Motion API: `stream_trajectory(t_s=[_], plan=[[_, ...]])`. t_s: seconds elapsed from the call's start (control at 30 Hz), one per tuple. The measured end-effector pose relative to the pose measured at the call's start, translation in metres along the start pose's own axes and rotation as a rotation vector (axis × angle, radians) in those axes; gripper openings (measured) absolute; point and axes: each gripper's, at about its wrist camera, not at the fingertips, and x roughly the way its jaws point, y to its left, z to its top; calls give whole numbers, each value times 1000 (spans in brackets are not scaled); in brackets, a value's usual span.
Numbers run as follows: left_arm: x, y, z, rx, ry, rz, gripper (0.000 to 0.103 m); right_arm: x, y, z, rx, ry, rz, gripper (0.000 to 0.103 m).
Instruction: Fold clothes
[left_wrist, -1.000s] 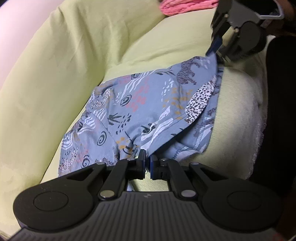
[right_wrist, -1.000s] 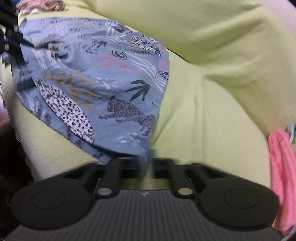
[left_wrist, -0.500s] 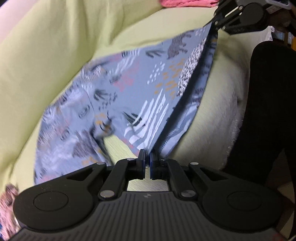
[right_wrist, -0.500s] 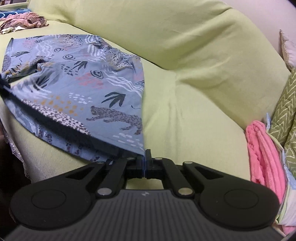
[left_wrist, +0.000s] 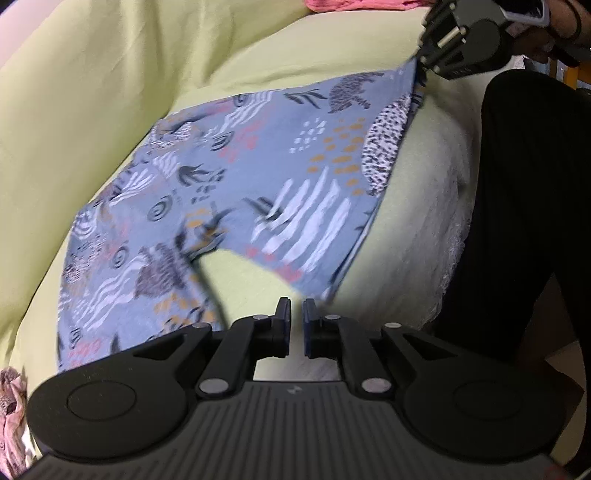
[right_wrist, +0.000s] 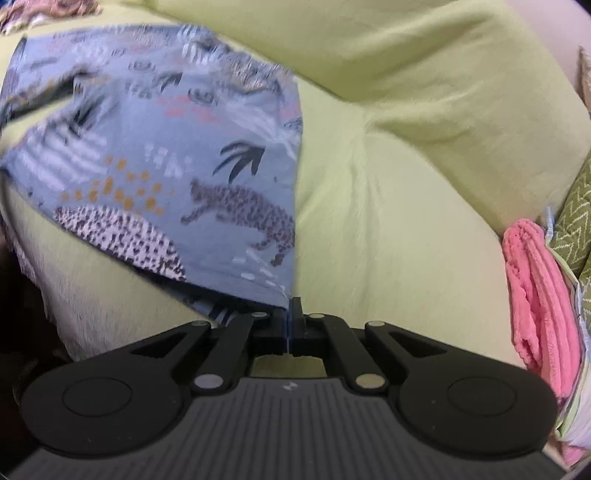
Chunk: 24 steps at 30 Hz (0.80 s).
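Shorts (left_wrist: 258, 177) flat on sofa (right_wrist: 406, 206): our right gripper (right_wrist: 290, 314) pinches one corner, left gripper (left_wrist: 295, 314) slightly parted, empty, so one-sided tugging could skew the fold.

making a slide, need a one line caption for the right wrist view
Right gripper pinches a corner of the blue animal-print garment spread on the green sofa.

you've got one blue patterned garment (left_wrist: 258, 177) spread mid frame, one yellow-green sofa (right_wrist: 406, 206) under it. two grippers: your left gripper (left_wrist: 296, 314) at bottom centre, your right gripper (right_wrist: 290, 314) at bottom centre of its own view. one pink towel (right_wrist: 543, 299) at the right edge, one green zigzag cushion (right_wrist: 576, 221) beside it, one crumpled pinkish cloth (left_wrist: 11, 402) lower left.
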Motion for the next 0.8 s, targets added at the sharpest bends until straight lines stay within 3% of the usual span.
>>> stream_trajectory(t_s=[0.1, 0.2, 0.37, 0.47, 0.6, 0.8], plan=[[-13, 23, -10, -18, -8, 34, 11, -2, 3, -2, -34, 74, -32, 11], [-23, 58, -22, -68, -8, 94, 14, -15, 3, -1, -37, 107, -88, 11], [-22, 137, -51, -204, -1, 188, 27, -43, 2, 23, 91, 10, -45, 11], [-15, 180, -63, -272, -16, 202, 27, -45, -1, 46, 164, -65, 9, 11], [10, 227, -51, -299, -64, 167, 27, -10, -25, 82, 248, -176, 101, 12], [76, 291, -3, -308, -117, 78, 27, 98, -81, 159, 408, -217, 314, 16]])
